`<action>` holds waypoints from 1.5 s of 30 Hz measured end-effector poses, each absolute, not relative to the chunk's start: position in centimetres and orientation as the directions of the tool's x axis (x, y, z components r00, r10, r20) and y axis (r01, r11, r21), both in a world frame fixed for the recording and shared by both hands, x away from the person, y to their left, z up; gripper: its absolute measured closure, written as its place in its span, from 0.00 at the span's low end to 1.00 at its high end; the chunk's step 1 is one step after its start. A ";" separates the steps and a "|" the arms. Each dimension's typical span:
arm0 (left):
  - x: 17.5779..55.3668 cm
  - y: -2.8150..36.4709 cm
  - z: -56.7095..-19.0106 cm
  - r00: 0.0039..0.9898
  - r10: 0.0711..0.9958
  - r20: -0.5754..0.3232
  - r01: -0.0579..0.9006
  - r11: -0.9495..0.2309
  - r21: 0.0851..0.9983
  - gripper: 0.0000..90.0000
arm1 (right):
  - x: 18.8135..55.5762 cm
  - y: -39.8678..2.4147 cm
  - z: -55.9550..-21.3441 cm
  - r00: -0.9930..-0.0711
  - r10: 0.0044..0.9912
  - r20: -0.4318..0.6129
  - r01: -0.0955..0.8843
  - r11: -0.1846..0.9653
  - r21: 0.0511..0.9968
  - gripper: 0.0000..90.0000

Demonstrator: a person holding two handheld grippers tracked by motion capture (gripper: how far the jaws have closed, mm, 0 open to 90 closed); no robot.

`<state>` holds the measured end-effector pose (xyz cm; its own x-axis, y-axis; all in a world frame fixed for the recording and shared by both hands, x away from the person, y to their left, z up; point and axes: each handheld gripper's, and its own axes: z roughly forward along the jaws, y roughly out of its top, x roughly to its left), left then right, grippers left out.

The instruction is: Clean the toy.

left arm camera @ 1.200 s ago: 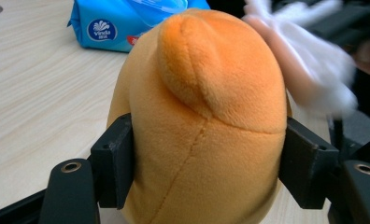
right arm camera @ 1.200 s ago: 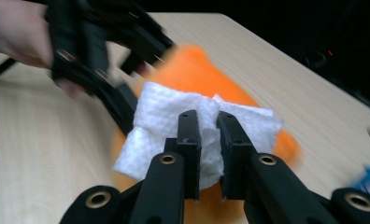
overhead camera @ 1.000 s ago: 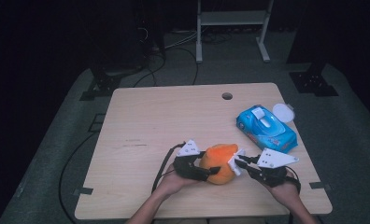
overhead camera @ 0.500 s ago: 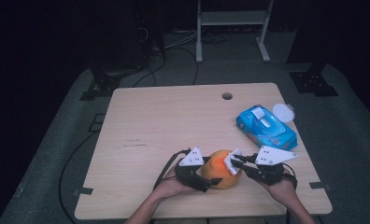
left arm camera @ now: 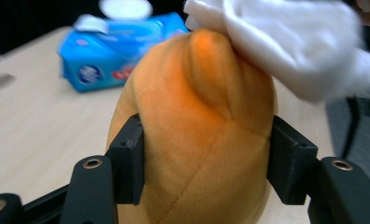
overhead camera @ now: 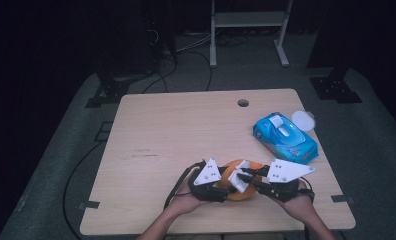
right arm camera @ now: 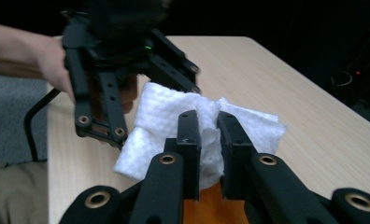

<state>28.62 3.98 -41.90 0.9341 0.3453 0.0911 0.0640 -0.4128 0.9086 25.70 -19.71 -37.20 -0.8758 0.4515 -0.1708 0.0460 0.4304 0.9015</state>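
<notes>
An orange plush toy [overhead camera: 229, 174] sits at the table's near edge between both grippers. My left gripper [overhead camera: 225, 188] comes from the left; its jaws have just been closing and now press on both sides of the plush toy [left arm camera: 197, 140]. A white wipe [overhead camera: 242, 176] lies bunched on top of the toy. My right gripper [overhead camera: 245, 176] comes from the right and is shut on the wipe [right arm camera: 164, 116], which is pinched between the jaws of the right gripper [right arm camera: 209, 140]. The orange toy [right arm camera: 211, 205] peeks out under it. The left gripper [right arm camera: 108, 70] faces it closely.
A blue pack of wipes [overhead camera: 285, 137] lies at the right of the wooden table [overhead camera: 176, 130], its flap open, with a white round lid [overhead camera: 303, 120] just behind it. A small hole [overhead camera: 243, 103] sits near the far edge. Dark floor and cables surround the table.
The left gripper has edged right and taken a new hold on the plush toy. The right gripper has risen a little, and the wipe now rests on the toy's top.
</notes>
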 end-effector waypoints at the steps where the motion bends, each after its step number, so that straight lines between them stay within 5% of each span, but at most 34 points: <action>1: 28.7 4.2 -41.9 0.924 0.359 0.132 0.041 -0.436 0.899 0.45 | 26.0 -19.9 -37.3 -0.871 0.462 -0.164 0.056 0.427 0.903 0.89; 6: 29.1 4.5 -42.9 0.927 0.360 0.103 0.075 -0.448 0.891 0.44 | 27.5 -20.7 -39.3 -0.860 0.493 -0.132 0.123 0.452 0.884 0.89; 15: 29.5 4.8 -42.6 0.948 0.318 0.020 0.137 -0.464 0.875 0.15 | 26.0 -20.4 -39.7 -0.885 0.448 -0.128 0.117 0.480 0.870 0.89; 21: 28.3 4.0 -43.2 0.960 0.261 0.099 0.047 -0.501 0.864 0.30 | 25.3 -19.7 -38.9 -0.905 0.409 -0.116 0.098 0.467 0.879 0.89; 25: 27.9 4.0 -43.3 0.964 0.233 0.130 0.010 -0.518 0.855 0.30 | 25.6 -18.7 -38.5 -0.910 0.384 -0.154 0.065 0.500 0.864 0.89; 34: 28.2 4.0 -43.5 0.966 0.224 0.128 0.004 -0.509 0.861 0.25 | 27.7 -22.4 -40.2 -0.868 0.494 -0.051 0.207 0.453 0.867 0.89; 39: 27.6 3.1 -43.4 0.959 0.194 0.206 -0.067 -0.553 0.831 0.25 | 27.0 -19.5 -39.1 -0.911 0.407 -0.070 0.141 0.465 0.874 0.89; 45: 28.4 4.4 -43.5 0.965 0.228 0.125 0.010 -0.513 0.858 0.31 | 28.5 -20.9 -39.8 -0.882 0.467 -0.067 0.185 0.473 0.862 0.89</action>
